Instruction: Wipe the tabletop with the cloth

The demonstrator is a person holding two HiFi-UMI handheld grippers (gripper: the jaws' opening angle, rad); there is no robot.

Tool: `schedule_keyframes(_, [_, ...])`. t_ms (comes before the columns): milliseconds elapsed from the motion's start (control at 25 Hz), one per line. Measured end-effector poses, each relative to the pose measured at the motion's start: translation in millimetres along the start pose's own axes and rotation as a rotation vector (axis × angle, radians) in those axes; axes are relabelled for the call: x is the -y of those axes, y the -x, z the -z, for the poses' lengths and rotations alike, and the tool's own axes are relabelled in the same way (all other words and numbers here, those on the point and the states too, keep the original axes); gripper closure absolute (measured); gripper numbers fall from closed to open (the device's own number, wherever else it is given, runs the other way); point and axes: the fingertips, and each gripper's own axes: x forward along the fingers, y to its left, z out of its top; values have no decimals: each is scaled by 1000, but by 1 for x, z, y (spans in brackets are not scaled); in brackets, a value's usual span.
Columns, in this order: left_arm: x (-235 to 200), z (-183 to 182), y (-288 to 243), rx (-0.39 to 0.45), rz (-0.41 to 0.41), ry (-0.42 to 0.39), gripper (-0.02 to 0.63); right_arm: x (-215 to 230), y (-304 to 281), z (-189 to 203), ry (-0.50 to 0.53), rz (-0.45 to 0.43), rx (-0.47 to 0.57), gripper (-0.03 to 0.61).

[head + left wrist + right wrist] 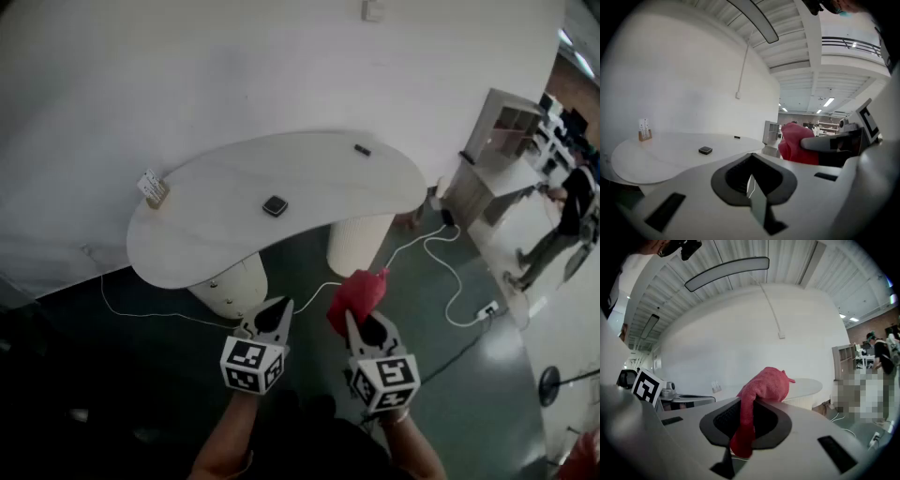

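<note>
A white kidney-shaped tabletop (234, 225) stands ahead of me on two round white pedestals. The red cloth (356, 292) is bunched in my right gripper (364, 317), which is shut on it and held in the air in front of the table's near edge; the same cloth (757, 397) droops down between the jaws in the right gripper view. My left gripper (273, 317) hangs beside it, shut with nothing in it. The left gripper view shows the tabletop (656, 152) to the left and the cloth (797, 143) at right.
On the table lie a small dark square object (275, 205), a small black item (362, 149) near the far edge and a card holder (154, 188) at the left end. White cables (450, 272) trail over the dark floor. A shelf unit (497, 141) and a person (562, 216) stand at right.
</note>
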Motion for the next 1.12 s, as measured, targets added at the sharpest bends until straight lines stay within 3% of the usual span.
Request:
schedule_keyframes(720, [7,-2,-1,-1,-74,-13,606,21,15,-2,4,-61,38,532])
schedule_keyframes(1120, [-23,-16,-21,-15,-134,-37,446,33,-5,-3,-26,-79,26,532])
